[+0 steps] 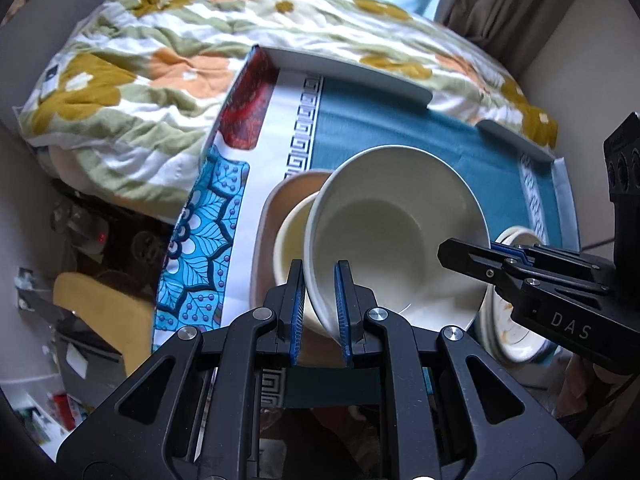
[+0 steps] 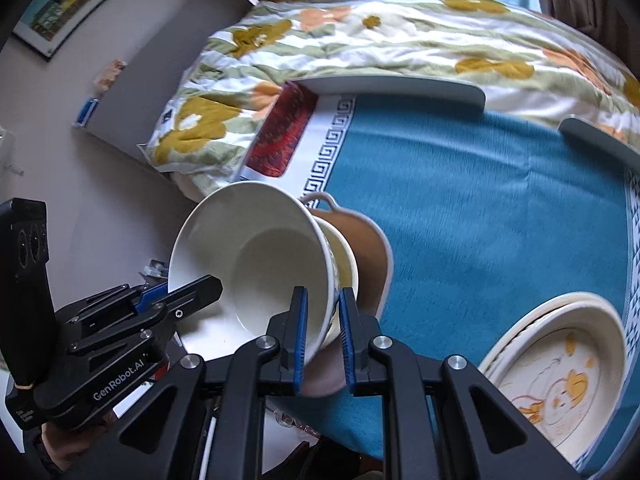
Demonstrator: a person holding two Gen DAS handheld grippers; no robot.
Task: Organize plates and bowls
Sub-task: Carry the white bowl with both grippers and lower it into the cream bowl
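Left gripper (image 1: 320,308) fingers clamp the white bowl (image 1: 396,232) rim; right gripper (image 2: 322,336) fingers pinch the opposite rim.

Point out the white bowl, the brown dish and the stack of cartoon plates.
white bowl (image 1: 384,216), left wrist view, inner floor.
brown dish (image 2: 366,248), right wrist view, bare inside.
cartoon plates (image 2: 560,384), right wrist view, printed face of top plate.

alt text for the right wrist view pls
The right gripper and the left gripper pinch opposite sides of a white bowl's rim, holding it tilted above a yellow bowl that sits in a brown dish. They are over a teal cloth, with stacked cartoon plates at lower right and a floral quilt behind.
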